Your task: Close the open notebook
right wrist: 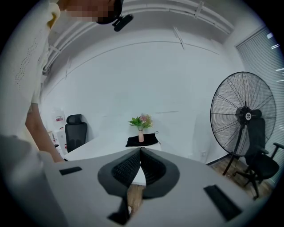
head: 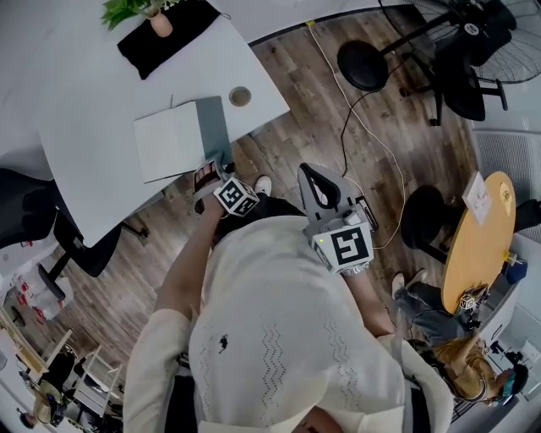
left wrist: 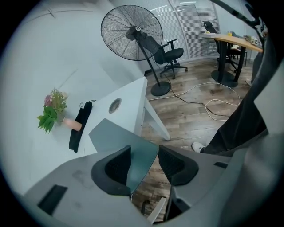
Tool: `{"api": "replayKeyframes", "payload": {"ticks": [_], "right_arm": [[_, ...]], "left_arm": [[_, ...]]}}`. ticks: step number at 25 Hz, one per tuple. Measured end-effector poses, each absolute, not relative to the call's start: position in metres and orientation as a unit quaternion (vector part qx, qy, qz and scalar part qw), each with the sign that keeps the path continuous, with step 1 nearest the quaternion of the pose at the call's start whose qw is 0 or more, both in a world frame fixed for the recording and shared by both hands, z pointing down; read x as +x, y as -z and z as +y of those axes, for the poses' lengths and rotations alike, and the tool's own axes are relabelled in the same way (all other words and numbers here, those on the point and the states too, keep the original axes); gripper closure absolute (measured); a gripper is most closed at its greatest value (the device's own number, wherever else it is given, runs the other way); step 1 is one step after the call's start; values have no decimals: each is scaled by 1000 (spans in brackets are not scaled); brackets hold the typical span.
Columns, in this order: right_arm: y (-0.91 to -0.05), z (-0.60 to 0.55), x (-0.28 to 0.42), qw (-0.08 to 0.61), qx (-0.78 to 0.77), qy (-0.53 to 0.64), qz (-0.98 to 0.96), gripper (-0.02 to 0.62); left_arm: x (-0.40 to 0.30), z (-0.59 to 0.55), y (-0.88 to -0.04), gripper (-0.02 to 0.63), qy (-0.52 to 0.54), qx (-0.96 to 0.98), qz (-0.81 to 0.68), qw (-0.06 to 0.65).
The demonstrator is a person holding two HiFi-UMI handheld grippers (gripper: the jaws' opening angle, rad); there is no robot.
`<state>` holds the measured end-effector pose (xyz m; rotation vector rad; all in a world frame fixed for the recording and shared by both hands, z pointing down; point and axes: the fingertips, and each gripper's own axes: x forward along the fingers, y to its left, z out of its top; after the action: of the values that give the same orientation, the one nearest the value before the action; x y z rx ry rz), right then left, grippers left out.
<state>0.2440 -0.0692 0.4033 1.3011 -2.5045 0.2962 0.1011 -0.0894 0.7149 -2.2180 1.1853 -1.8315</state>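
White table (head: 93,101) fills the upper left of the head view. The open notebook (head: 173,139) is laid near its lower right edge, a white page on the left and a grey-green cover on the right.

The left tool (left wrist: 143,165) is held wide apart. A corner of the grey-green cover is seen between its jaws, but it is not pinched. The right tool (right wrist: 140,166) is closed on nothing and is kept off the table, at the centre of the head view.

Trouble can be expected if only the corner of the thin cover is caught: it may be creased, or it may slip free when swung over. Nothing is pressed on the white half, and the edge is close. A push rather than a lift could therefore slide the notebook toward the floor.

At the top of the frame, on a black mat (head: 173,38), a small vase (head: 161,24) is stood. It holds green sprigs and pink flowers (head: 127,10), well apart from the notebook.
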Motion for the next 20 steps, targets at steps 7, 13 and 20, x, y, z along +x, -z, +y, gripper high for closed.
{"api": "replayKeyframes", "payload": {"ticks": [7,13,20], "right_arm": [[-403,-71,241,151,445,-101,-877,594],[-404,-72,237,151,436,-102,-882,594],[-406,-68,229,153,417,-100,-890,594]], "left_arm": [[103,-89,-709,463,562,-723,402,-18],[104,-89,-704,538,522,-737,423,-71],[102,-91,-699,569,465,-745,452,-156]]}}
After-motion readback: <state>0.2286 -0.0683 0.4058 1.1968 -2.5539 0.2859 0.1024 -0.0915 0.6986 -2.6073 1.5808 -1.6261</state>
